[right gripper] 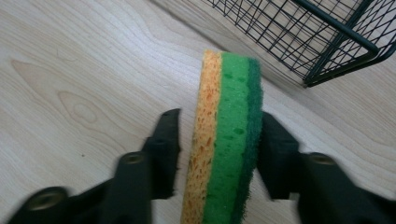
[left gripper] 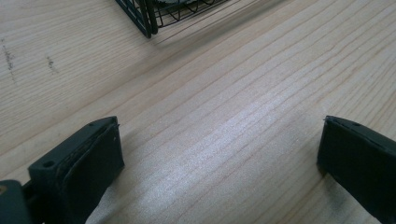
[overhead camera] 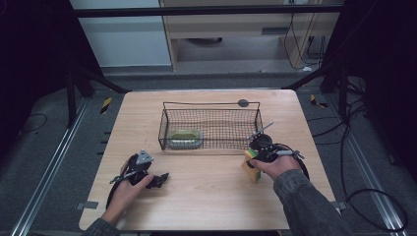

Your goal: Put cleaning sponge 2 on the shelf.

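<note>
A sponge [right gripper: 226, 140] with an orange layer, a bright green layer and a dark green scrub face stands on edge between the jaws of my right gripper [right gripper: 219, 149]. The right jaw touches the dark green face. A thin gap of table shows between the left jaw and the orange side, so the jaws are not clamped. From above, the sponge [overhead camera: 251, 165] leans at the tip of my right gripper [overhead camera: 256, 156], just in front of the wire basket's right front corner. My left gripper [overhead camera: 158, 180] rests low on the table at the left, open and holding nothing [left gripper: 219, 158].
A black wire basket [overhead camera: 211, 104] stands mid-table toward the back, with a yellow-green object [overhead camera: 185, 138] in its left front corner. Its near corner [left gripper: 144, 21] lies ahead of my left gripper. Bare wooden table [overhead camera: 206, 191] spreads between the two hands.
</note>
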The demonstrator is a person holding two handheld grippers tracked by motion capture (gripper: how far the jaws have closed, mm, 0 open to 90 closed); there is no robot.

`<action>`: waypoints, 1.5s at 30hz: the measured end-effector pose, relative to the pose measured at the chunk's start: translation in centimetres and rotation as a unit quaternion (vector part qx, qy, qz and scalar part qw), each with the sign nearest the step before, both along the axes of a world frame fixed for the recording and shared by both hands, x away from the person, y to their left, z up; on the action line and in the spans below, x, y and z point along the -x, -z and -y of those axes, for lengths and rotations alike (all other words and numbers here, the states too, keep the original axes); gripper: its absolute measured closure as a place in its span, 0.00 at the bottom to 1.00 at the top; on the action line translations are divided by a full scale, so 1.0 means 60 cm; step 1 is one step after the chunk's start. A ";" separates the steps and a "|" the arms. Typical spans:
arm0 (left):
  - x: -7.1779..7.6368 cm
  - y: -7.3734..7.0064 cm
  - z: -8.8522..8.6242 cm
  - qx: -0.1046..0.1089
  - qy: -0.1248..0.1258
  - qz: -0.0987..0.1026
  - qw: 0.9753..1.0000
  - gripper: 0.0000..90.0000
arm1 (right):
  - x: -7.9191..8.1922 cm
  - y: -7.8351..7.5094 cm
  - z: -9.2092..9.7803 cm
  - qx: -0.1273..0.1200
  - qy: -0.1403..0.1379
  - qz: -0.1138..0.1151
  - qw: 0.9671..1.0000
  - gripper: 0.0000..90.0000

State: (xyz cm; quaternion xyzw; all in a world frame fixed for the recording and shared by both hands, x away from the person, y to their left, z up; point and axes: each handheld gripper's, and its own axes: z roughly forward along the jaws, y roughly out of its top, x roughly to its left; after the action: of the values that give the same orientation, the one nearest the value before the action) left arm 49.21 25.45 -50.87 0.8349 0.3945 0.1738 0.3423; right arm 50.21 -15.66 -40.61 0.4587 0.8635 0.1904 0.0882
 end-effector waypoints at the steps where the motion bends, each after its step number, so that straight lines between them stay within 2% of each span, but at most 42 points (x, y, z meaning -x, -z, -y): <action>1: 0.000 0.000 0.000 0.000 0.000 0.000 1.000 0.00 | 0.001 -0.002 0.004 -0.003 -0.002 0.004 1.000 0.72; 4: 0.000 0.000 0.000 0.000 0.000 0.000 1.000 0.00 | 0.003 -0.006 0.010 -0.008 0.000 0.007 1.000 0.72; 5: 0.000 0.000 0.000 0.001 0.000 0.000 1.000 0.00 | 0.007 -0.013 0.022 -0.017 0.005 0.017 1.000 0.72; 8: 0.000 0.000 0.000 0.000 0.000 0.000 1.000 0.00 | 0.010 -0.021 0.036 -0.022 0.006 0.029 0.999 0.72; 11: -0.002 0.000 0.001 0.001 -0.004 0.000 1.000 0.00 | 0.015 -0.034 0.066 -0.018 0.012 0.046 0.999 0.72; 21: -0.004 0.000 0.002 0.001 -0.006 0.000 1.000 0.00 | 0.004 -0.050 0.121 -0.017 0.028 0.066 0.997 0.72; 24: -0.004 0.000 0.002 0.000 -0.006 0.000 1.000 0.00 | -0.004 -0.063 0.139 -0.014 0.037 0.078 0.996 0.72; 29: -0.004 0.000 0.002 0.001 -0.006 0.000 1.000 0.00 | -0.018 -0.086 0.163 -0.014 0.055 0.117 0.991 0.72; 31: -0.004 0.000 0.002 0.000 -0.006 0.000 1.000 0.00 | -0.030 -0.098 0.168 -0.007 0.064 0.141 0.988 0.72; 32: -0.004 0.000 0.002 0.000 -0.006 0.000 1.000 0.00 | -0.030 -0.098 0.168 -0.007 0.064 0.141 0.988 0.72; 35: -0.004 0.000 0.002 0.000 -0.006 0.000 1.000 0.00 | -0.043 -0.112 0.166 0.006 0.068 0.163 0.984 0.72; 42: -0.004 0.000 0.002 0.000 -0.005 0.001 1.000 0.00 | -0.073 -0.149 0.146 0.002 0.051 0.196 0.979 0.72; 45: -0.004 0.001 0.003 0.003 -0.007 0.001 1.000 0.00 | -0.084 -0.160 0.135 0.001 0.043 0.203 0.978 0.72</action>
State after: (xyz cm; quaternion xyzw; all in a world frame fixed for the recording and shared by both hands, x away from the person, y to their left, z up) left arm 49.44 25.29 -50.91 0.8308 0.4005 0.1761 0.3441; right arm 55.23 -23.74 -31.01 0.4469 0.8073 0.2745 0.2706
